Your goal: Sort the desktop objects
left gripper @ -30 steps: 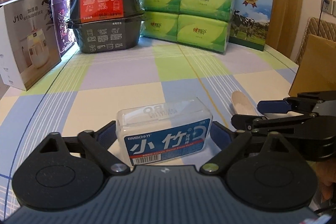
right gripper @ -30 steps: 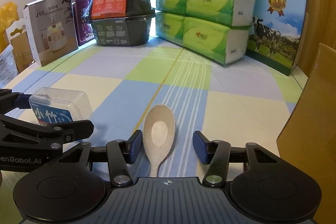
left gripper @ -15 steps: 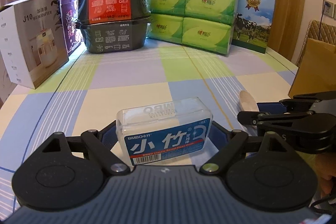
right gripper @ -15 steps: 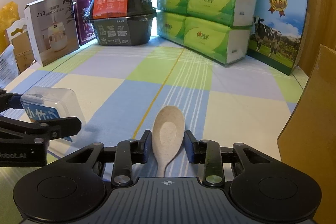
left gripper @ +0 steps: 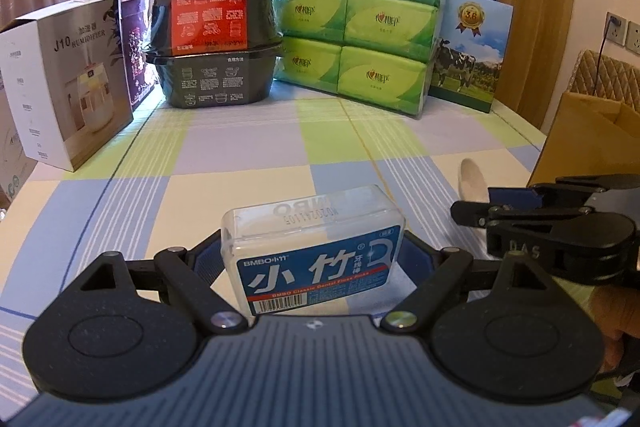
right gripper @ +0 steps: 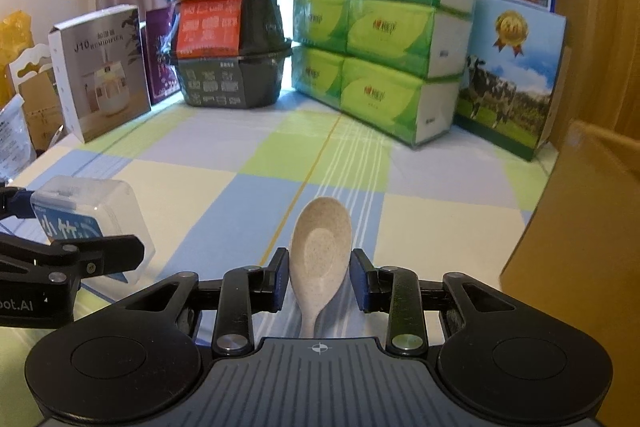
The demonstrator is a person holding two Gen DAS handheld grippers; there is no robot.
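Left hand-held gripper [left gripper: 314, 259] clamps the dental floss box [left gripper: 316, 247]; right hand-held gripper [right gripper: 319, 277] grips the beige spoon [right gripper: 320, 247] above the checkered surface [right gripper: 240, 187].

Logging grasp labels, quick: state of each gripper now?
Left gripper: shut on the floss box.
Right gripper: shut on the spoon.
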